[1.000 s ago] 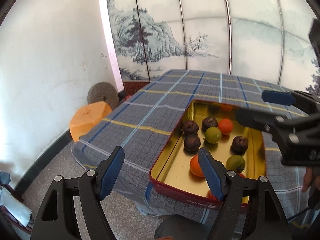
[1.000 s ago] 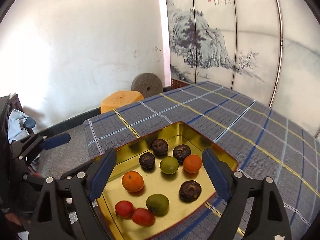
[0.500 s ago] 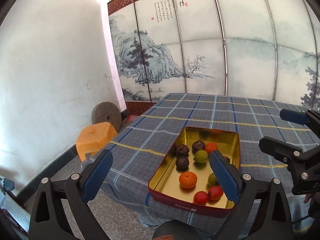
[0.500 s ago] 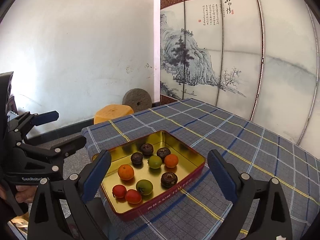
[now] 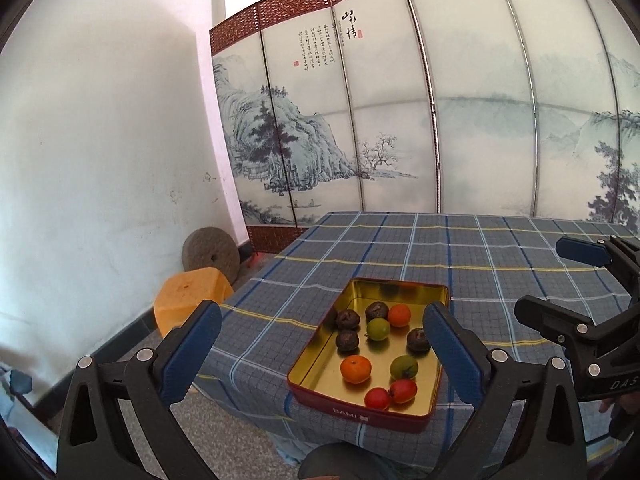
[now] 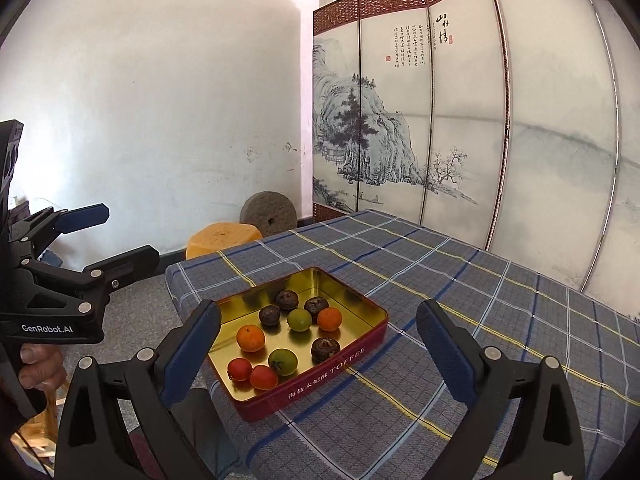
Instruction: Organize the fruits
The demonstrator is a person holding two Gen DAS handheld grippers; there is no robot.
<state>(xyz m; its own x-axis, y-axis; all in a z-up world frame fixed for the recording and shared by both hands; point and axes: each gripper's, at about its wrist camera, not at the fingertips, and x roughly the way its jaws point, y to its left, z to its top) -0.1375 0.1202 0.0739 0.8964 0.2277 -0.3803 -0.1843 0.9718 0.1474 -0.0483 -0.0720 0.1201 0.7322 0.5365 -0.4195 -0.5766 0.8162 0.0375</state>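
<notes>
Far left by the white wall there's an orange stool (image 5: 192, 300) with a round millstone (image 5: 211, 249) leaning behind it. Next over, the left gripper (image 5: 322, 338) hangs above the table edge with its jaws spread wide, nothing between them. Then the red tin (image 6: 332, 380) with its gold inside, sitting on the plaid tablecloth (image 6: 500, 304) near the front corner, holding all the fruit: four dark wrinkly ones, two oranges (image 6: 251, 338), two green ones and two small red ones (image 6: 264, 377) up front. The right gripper (image 6: 319, 336) is also wide open and empty, held back from the tin. A painted folding screen (image 5: 400, 120) stands behind the table.
</notes>
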